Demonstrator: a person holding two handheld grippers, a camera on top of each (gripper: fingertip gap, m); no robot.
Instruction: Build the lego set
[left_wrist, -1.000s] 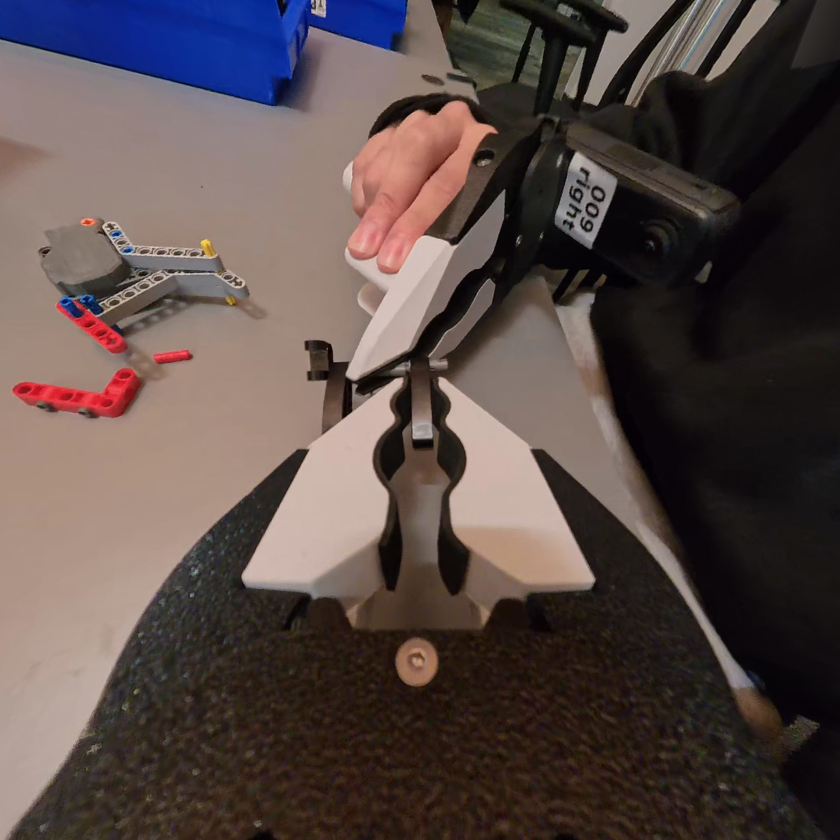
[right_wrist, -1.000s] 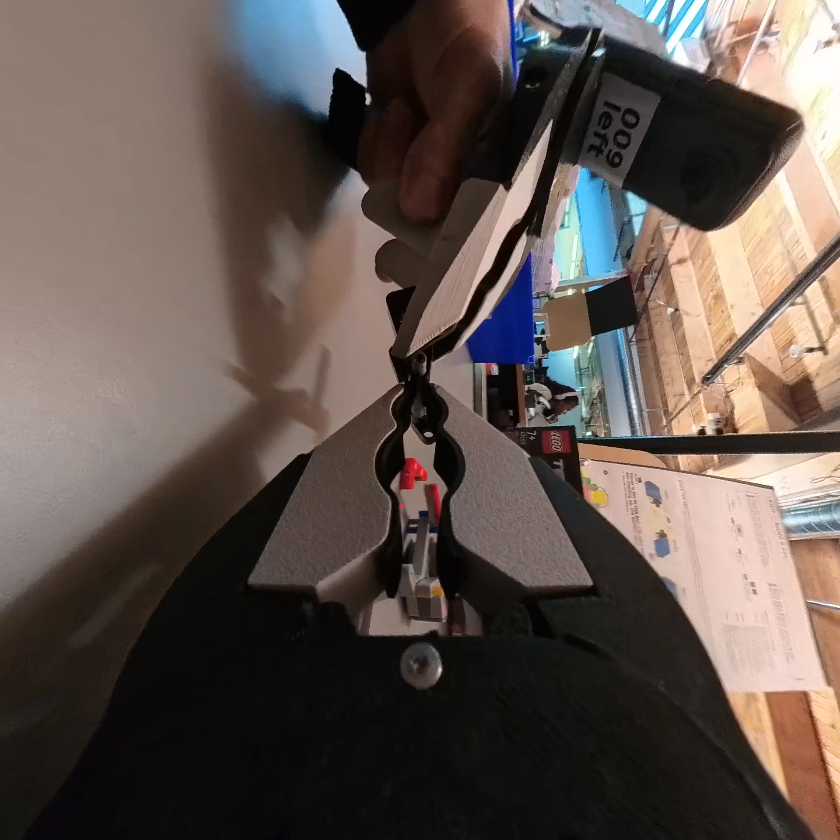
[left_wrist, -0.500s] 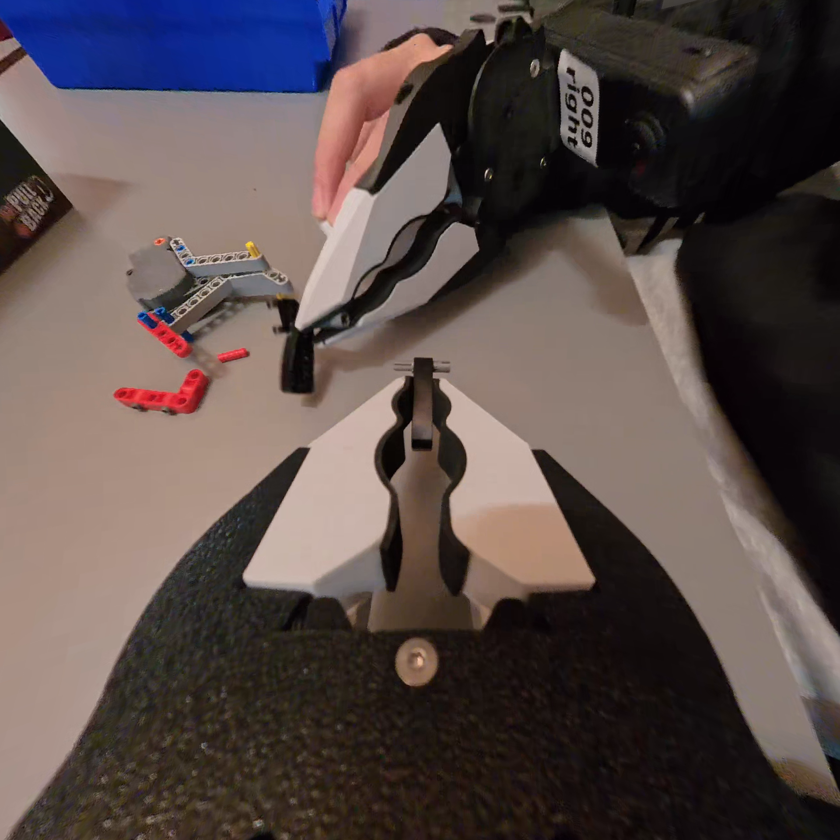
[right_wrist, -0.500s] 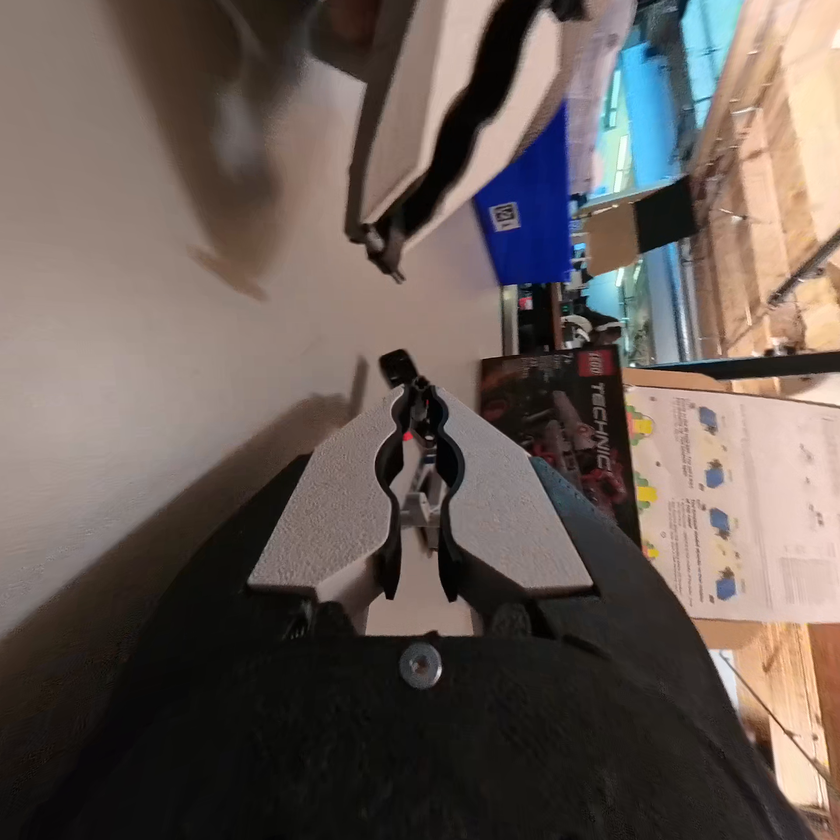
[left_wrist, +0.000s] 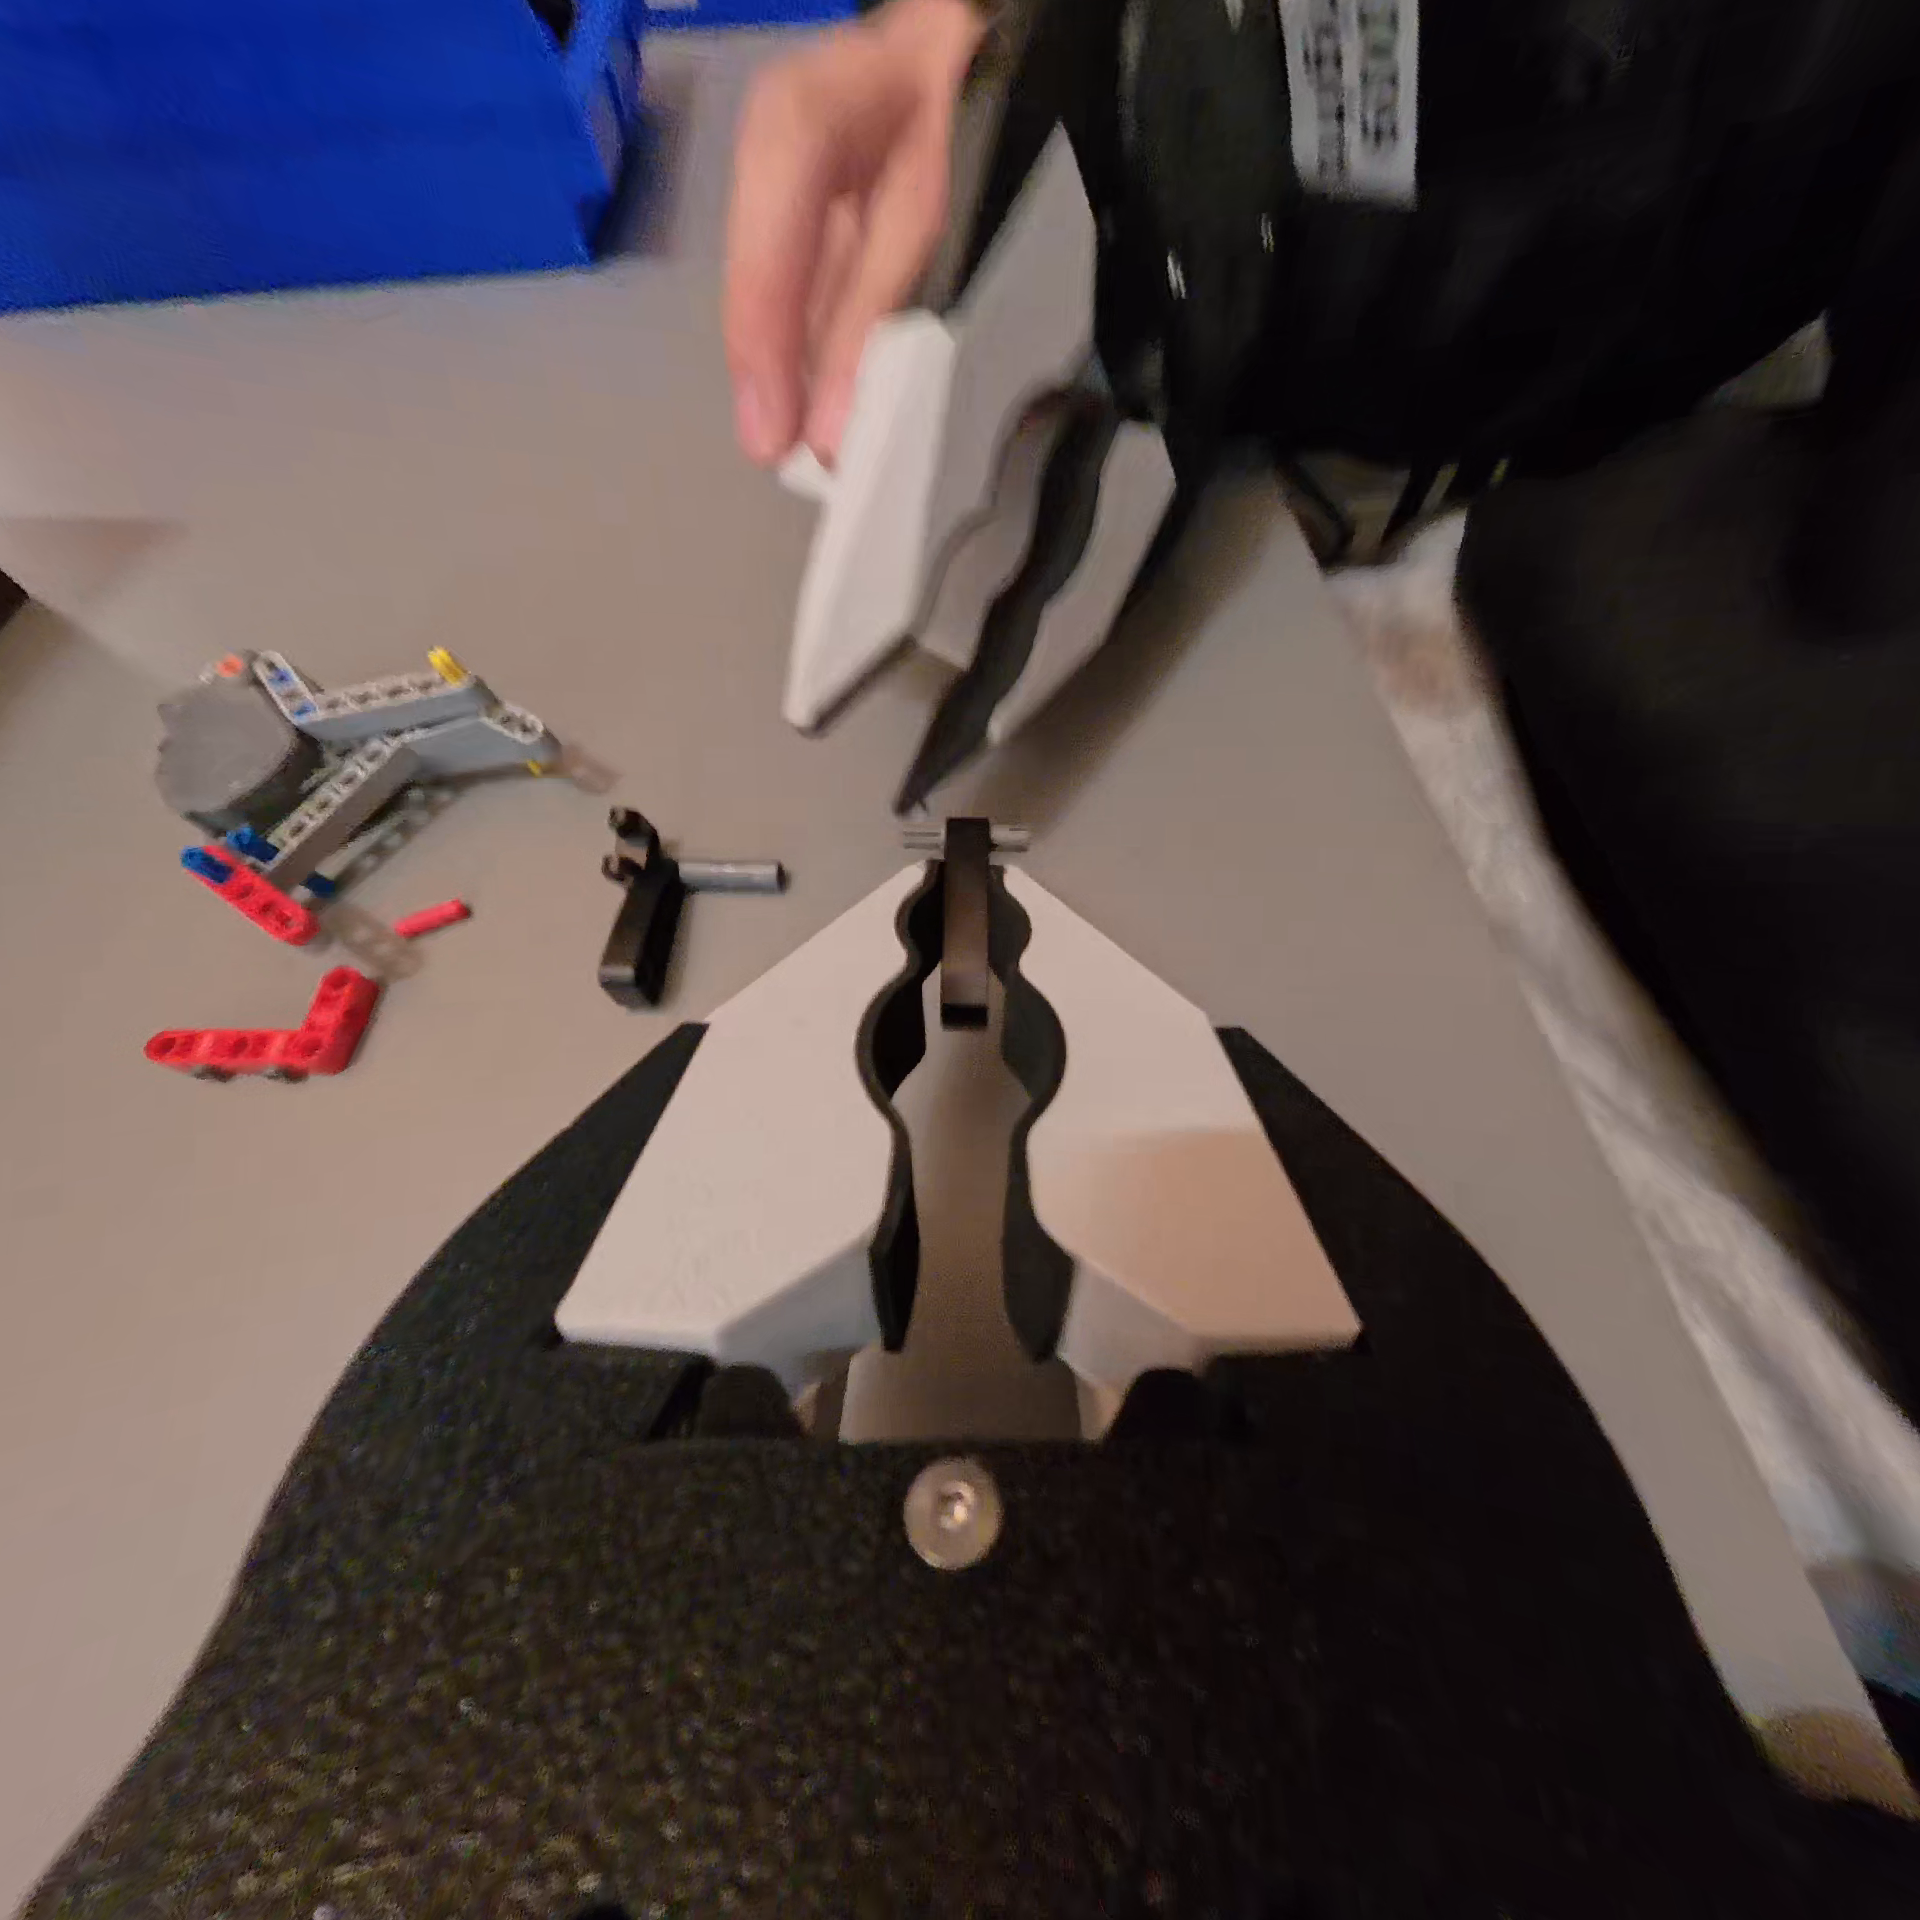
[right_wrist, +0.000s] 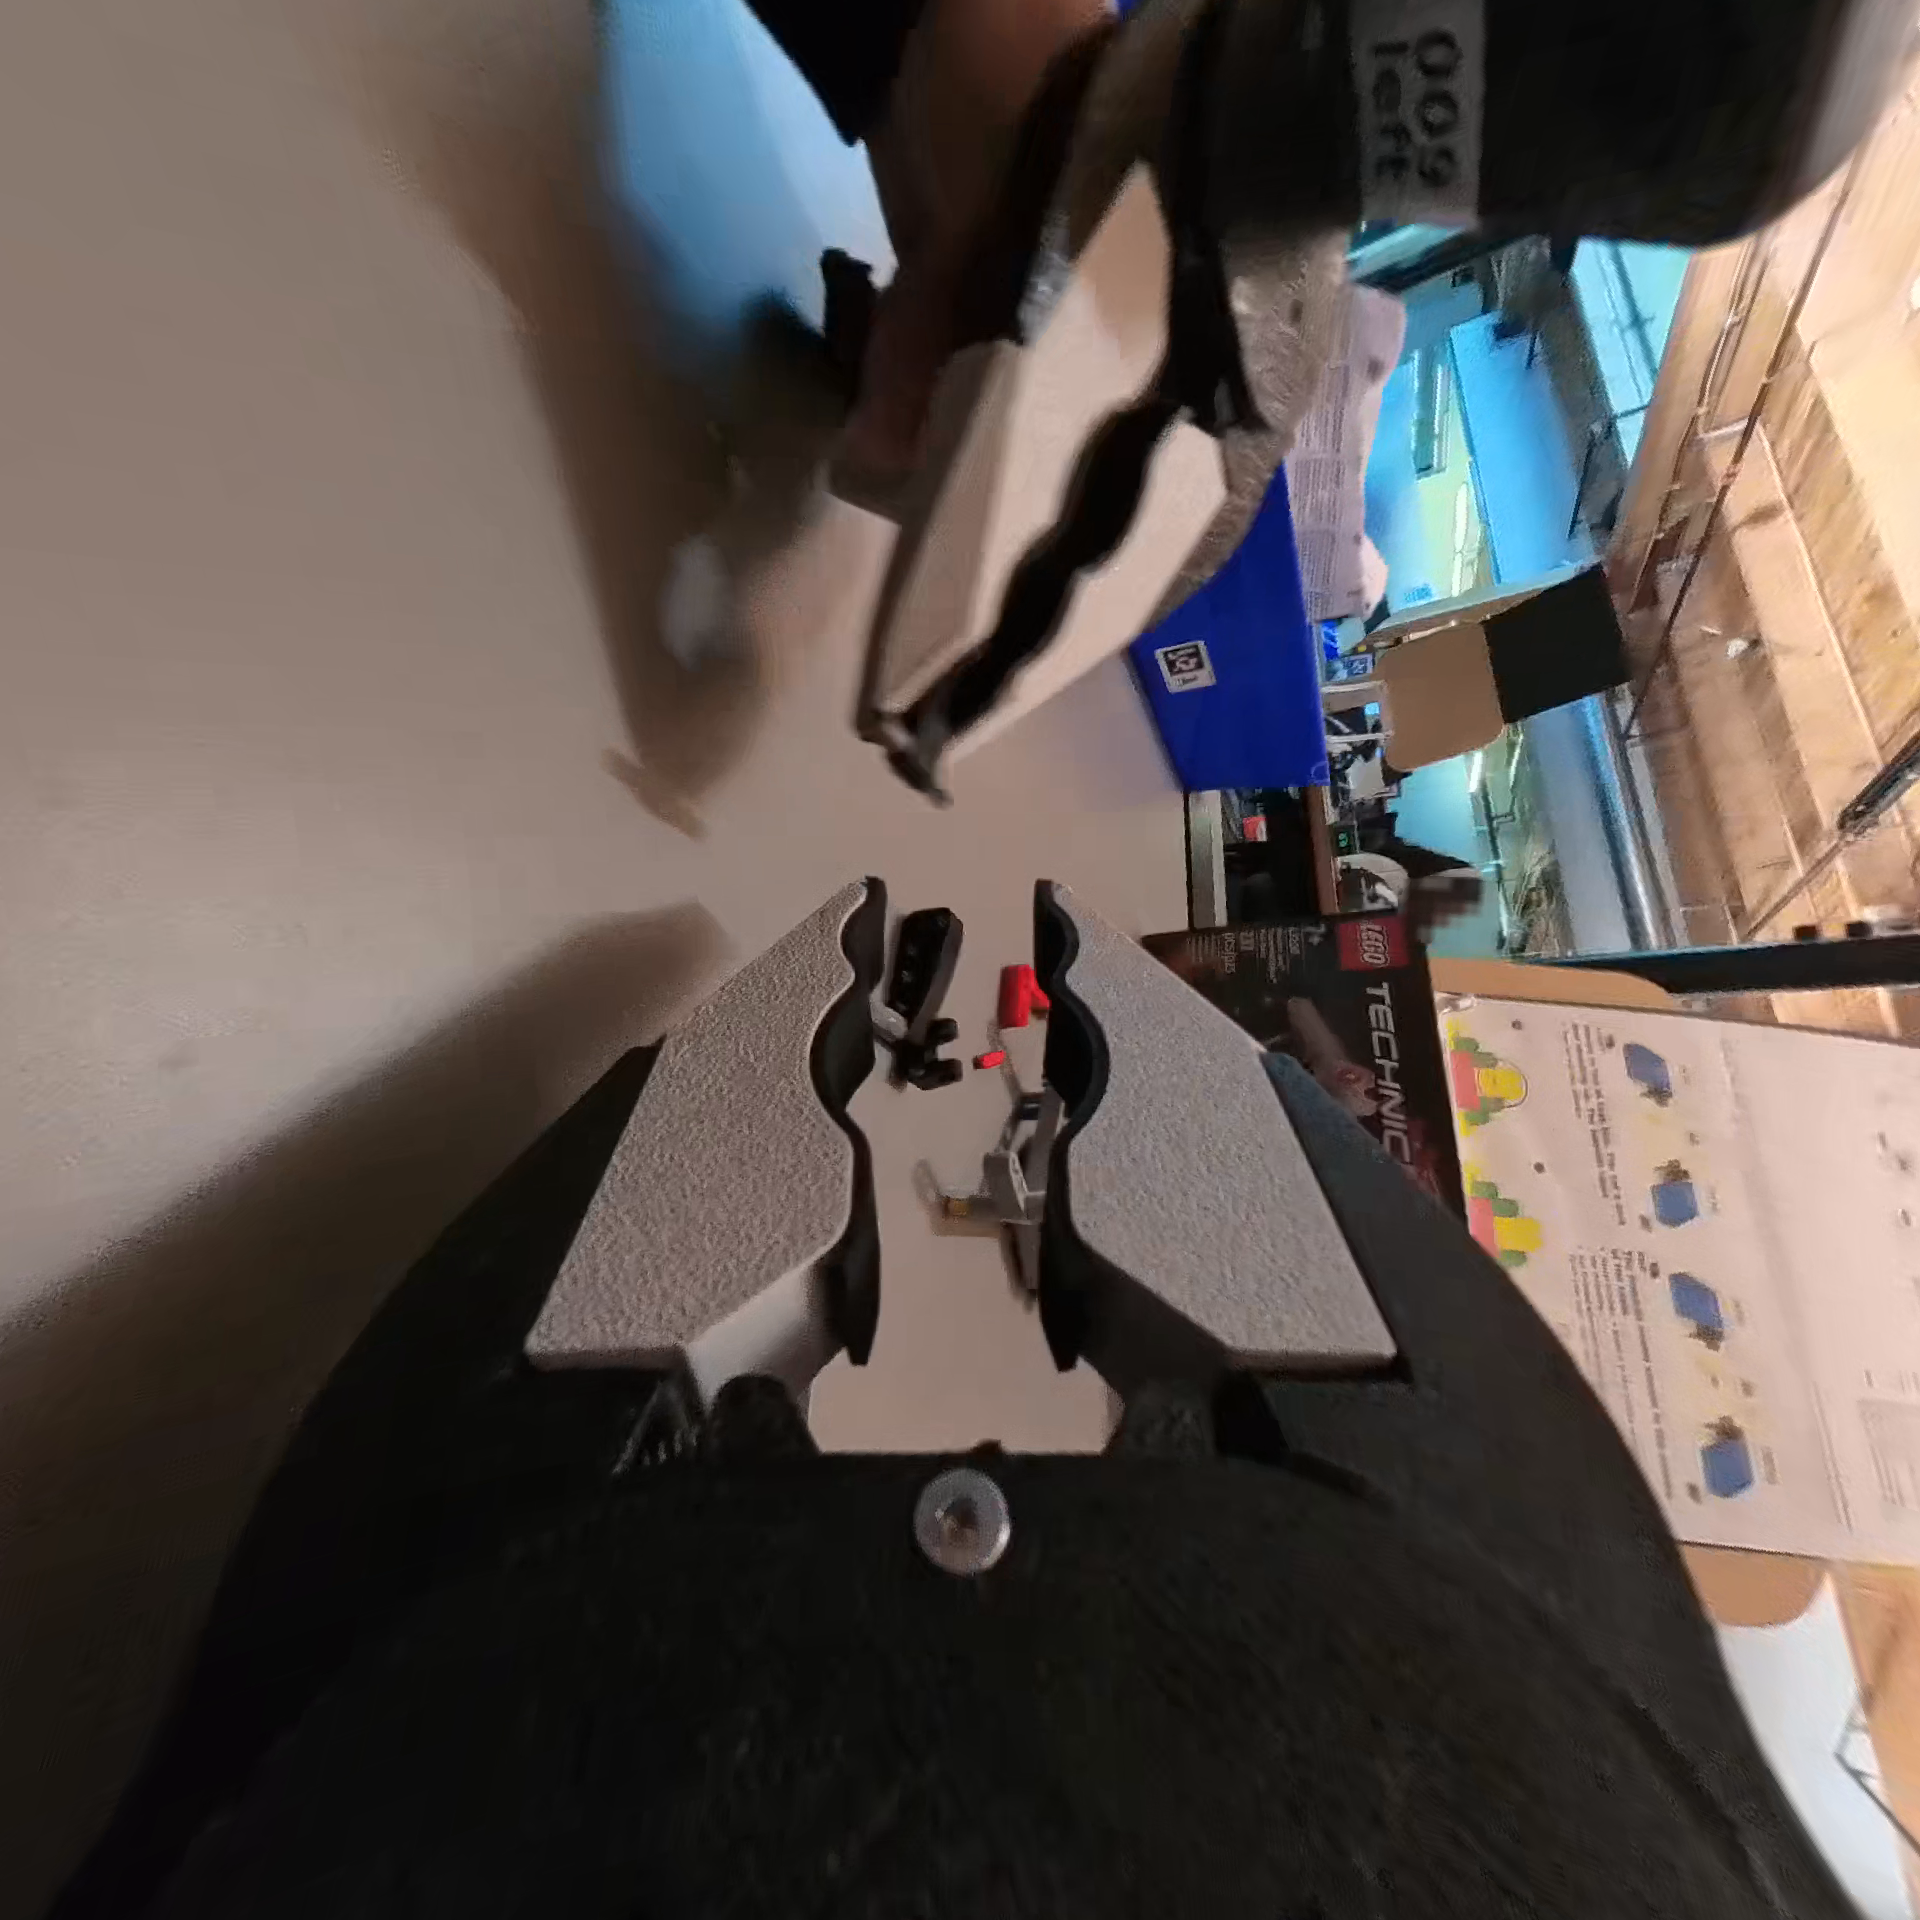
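Two grippers work over the grey tabletop. The left gripper has its jaws pressed together on a small black connector with a thin grey pin crossing its tip, held clear of the surface. The right gripper has its jaws spread and empty; in the left wrist view it hangs tilted, nose down, above and just beyond the held connector, a person's hand wrapped on its body.

On the tabletop lie a black piece with a grey axle, near the left gripper's tip, and farther left the grey partial assembly, a red L-shaped beam and a small red pin.

These parts look light, hard and smooth, so a pinch probably needs to sit on flat faces, not on round pins, or the piece may twist or pop free. The black piece seems best taken across its thick body, leaving the axle exposed for mating.
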